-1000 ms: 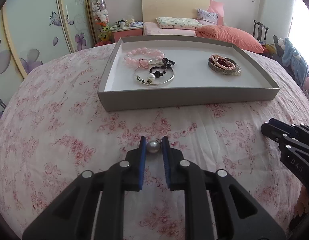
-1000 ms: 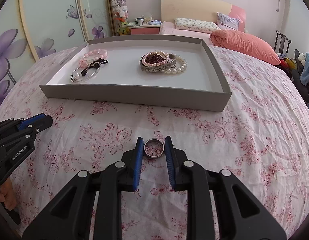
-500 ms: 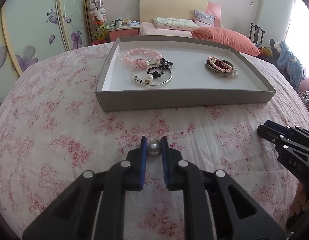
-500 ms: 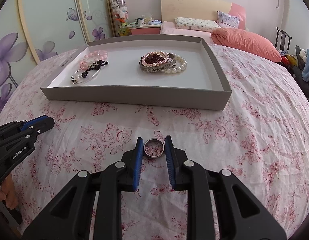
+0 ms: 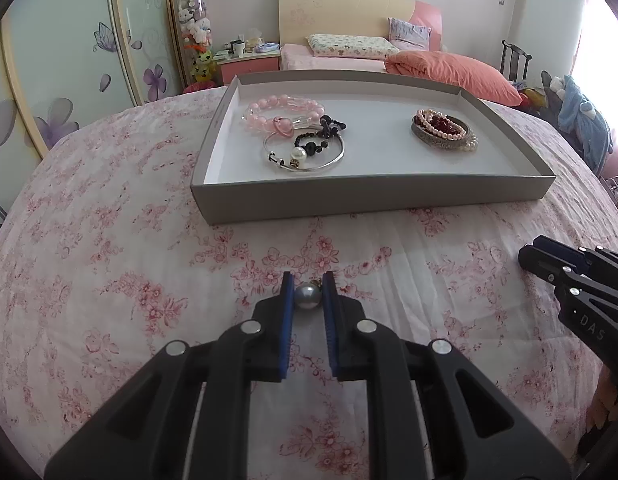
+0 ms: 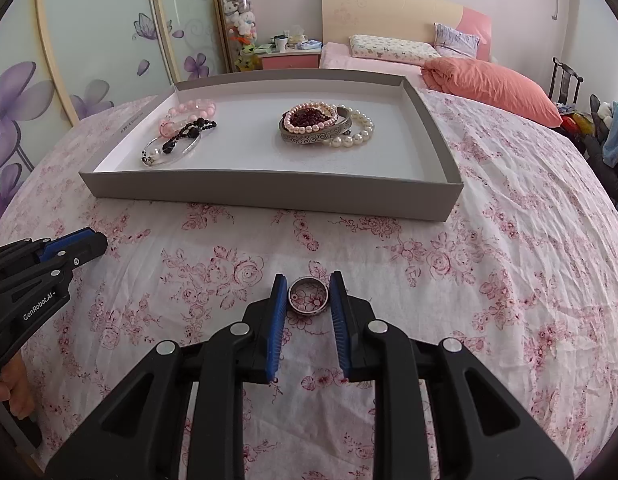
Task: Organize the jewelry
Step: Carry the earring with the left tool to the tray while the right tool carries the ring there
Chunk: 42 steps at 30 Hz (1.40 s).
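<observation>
Both tools have just picked up a small piece of jewelry, so this looks like the grab step, with the carry to the box to come. The left gripper [image 5: 307,294] has its blue fingers nearly shut and squeezed on a small round grey pearl with a tiny gold cap [image 5: 307,297], low over the white bedspread with pink flowers [image 5: 109,240]. The right gripper [image 6: 309,294] is a little wider and pinches a plain silver metal ring [image 6: 308,295] from both sides, also close to the cloth. Next, I think each piece should be lifted over the near wall of the shallow grey cardboard box with a white inside [image 5: 373,196] and set down in a bare spot. The pearl is round and could slip or roll, so a soft, slow move is best. The left view shows the pearl and the pink bead bracelet [image 5: 283,114], thin silver bangle [image 5: 305,152] and black bead string [image 5: 319,136] up close. The right view shows the ring and, better, the carved silver cuff [image 6: 315,132] with white pearls [image 6: 355,132] beside it.
</observation>
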Available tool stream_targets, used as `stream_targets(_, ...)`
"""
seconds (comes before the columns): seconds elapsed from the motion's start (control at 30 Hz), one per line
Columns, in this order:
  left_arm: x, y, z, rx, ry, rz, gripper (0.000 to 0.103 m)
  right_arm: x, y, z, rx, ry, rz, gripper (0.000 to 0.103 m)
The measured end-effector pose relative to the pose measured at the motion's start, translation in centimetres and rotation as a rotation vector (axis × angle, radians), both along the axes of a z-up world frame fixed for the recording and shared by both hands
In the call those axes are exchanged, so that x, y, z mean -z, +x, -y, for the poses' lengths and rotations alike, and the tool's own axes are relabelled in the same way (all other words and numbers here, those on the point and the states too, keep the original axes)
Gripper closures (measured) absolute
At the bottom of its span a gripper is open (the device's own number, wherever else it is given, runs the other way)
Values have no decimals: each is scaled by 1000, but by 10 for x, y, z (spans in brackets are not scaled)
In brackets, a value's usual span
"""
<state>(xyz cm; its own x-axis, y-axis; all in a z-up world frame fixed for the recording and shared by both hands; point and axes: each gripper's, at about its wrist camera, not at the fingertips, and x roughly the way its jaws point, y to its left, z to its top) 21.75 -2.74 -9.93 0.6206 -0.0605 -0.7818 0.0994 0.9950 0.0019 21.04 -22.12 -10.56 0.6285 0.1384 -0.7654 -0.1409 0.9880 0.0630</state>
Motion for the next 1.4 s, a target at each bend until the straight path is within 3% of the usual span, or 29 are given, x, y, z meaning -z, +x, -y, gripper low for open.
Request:
stream_targets(0.2,-2,-3,0,-5,1,6,88,-3,-4,4,13,17,15,80)
stream_targets(0.37,-15,-14,-3,-5,1,63,88,-17,-13,1,10,28,73,80)
stream_targets(0.73,-59,-41,3,-17,43,265,88,-72,-42,-13,6,41,333,80)
stream_targets(1.07,-98,-64,-6,-45,-28,461,88,-107,-69,-16,39,65,592,80)
stream_targets(1.4,-108,-64,-3,-35,-46,489,88,-111,-67,-16,49,68,632,80)
